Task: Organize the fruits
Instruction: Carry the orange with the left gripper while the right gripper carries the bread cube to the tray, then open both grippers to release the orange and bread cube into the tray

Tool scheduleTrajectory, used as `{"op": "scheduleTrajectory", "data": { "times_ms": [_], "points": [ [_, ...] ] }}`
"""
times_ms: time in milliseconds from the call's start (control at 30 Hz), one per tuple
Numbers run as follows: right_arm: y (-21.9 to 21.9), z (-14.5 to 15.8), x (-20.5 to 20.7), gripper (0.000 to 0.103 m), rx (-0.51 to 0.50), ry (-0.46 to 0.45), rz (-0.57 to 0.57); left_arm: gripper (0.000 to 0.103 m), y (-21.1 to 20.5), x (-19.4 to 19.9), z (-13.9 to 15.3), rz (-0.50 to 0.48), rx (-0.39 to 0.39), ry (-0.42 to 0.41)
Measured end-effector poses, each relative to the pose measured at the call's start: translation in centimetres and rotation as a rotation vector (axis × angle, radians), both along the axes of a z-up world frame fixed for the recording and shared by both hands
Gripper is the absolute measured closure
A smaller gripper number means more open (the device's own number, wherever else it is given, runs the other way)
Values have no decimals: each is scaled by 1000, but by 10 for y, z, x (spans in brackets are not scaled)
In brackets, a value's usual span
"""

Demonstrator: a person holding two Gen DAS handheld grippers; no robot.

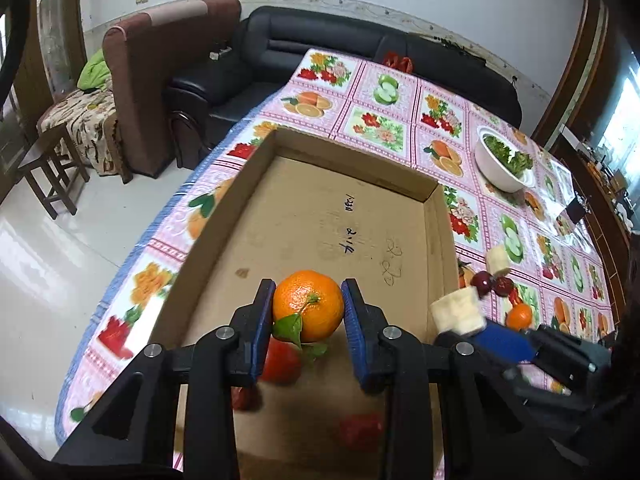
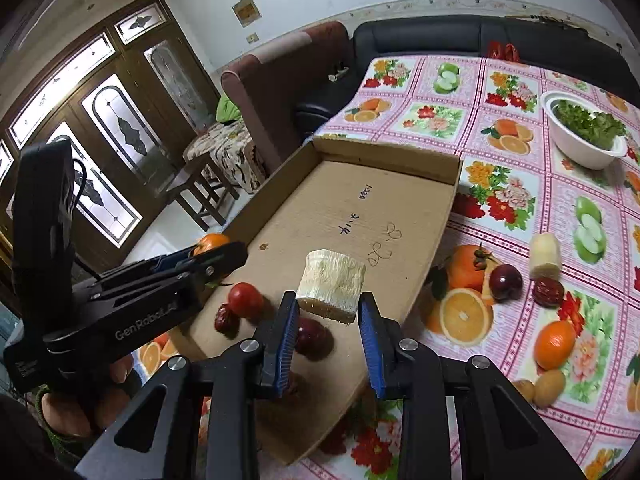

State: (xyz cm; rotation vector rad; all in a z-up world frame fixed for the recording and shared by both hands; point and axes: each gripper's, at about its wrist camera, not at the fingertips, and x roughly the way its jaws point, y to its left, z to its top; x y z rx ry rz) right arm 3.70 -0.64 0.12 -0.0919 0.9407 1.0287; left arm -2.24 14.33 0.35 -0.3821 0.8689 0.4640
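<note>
My left gripper (image 1: 308, 312) is shut on an orange (image 1: 308, 304) with a green leaf on its stem, held over the near end of a shallow cardboard tray (image 1: 320, 200). My right gripper (image 2: 330, 312) is shut on a pale, fibrous cut chunk (image 2: 332, 284) above the same tray (image 2: 340, 200), just right of the left gripper (image 2: 216, 256). In the tray lie a red tomato (image 2: 245, 300), a red date (image 2: 225, 318) and a dark plum (image 2: 312, 336). On the tablecloth to the right sit another pale chunk (image 2: 545, 256), a plum (image 2: 506, 282), a date (image 2: 549, 292) and a small orange (image 2: 555, 344).
A white bowl of greens (image 2: 584, 132) stands at the far right of the fruit-print tablecloth (image 2: 440, 92). Two yellowish lumps (image 2: 550, 388) lie near the front right. The table's left edge drops to the floor, with a stool (image 1: 52, 168), an armchair and a black sofa (image 1: 320, 40) beyond.
</note>
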Motion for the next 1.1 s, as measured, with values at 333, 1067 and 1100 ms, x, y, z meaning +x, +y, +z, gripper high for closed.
{"op": "scheduleTrajectory", "data": {
  "times_ms": [333, 1067, 1100],
  "points": [
    [38, -31, 8, 73, -97, 4, 46, 72, 10, 27, -29, 15, -3, 109],
    [30, -27, -3, 54, -129, -40, 92, 60, 8, 0, -18, 74, -4, 102],
    [27, -24, -4, 54, -124, -40, 89, 59, 6, -2, -15, 74, 2, 95]
  ]
}}
